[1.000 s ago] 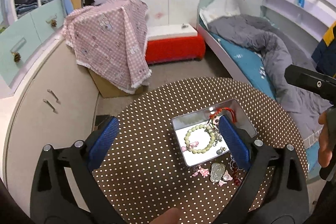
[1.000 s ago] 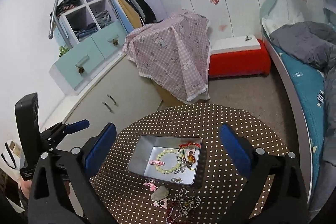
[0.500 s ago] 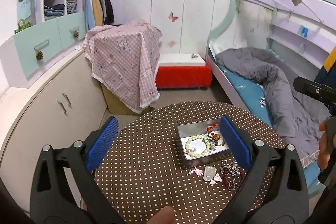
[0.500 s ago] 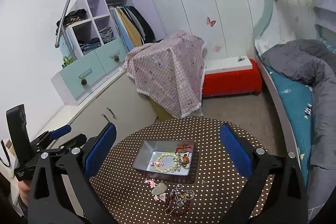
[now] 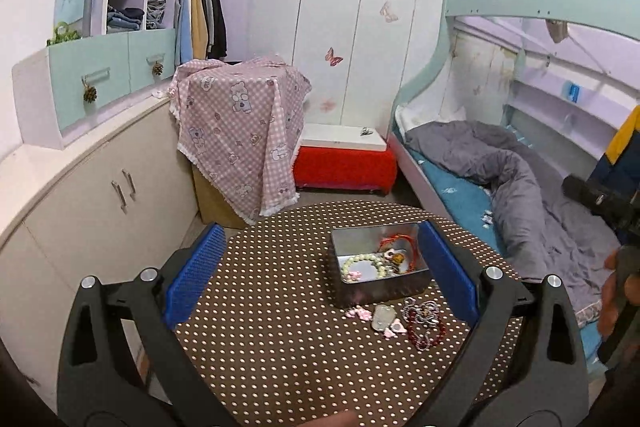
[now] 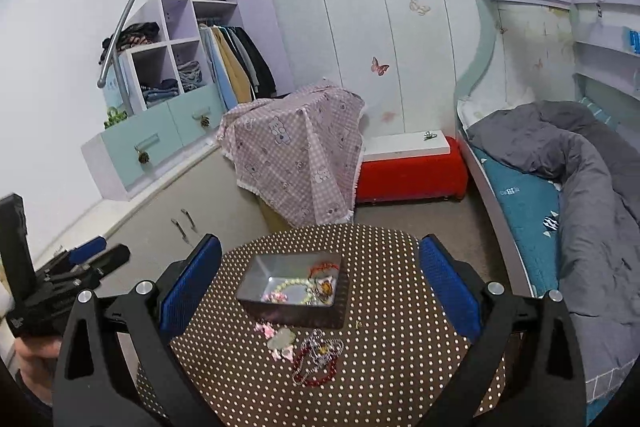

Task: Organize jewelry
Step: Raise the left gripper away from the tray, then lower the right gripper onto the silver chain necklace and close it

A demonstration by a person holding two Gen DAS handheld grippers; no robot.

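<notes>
A silver metal tin sits on the round brown polka-dot table. It holds a pale green bead bracelet, a red cord piece and small charms. In front of the tin lie pink charms, a grey pendant and a dark red bead necklace. My left gripper is open, high above the table. My right gripper is open, also high above it.
A pink checked cloth covers a box behind the table. A red bench stands at the back. A bunk bed with a grey duvet is on the right, cream cabinets on the left.
Both grippers have risen and pulled back from the table, so the tin and jewelry look smaller. Both stay open. The jewelry has not moved.
</notes>
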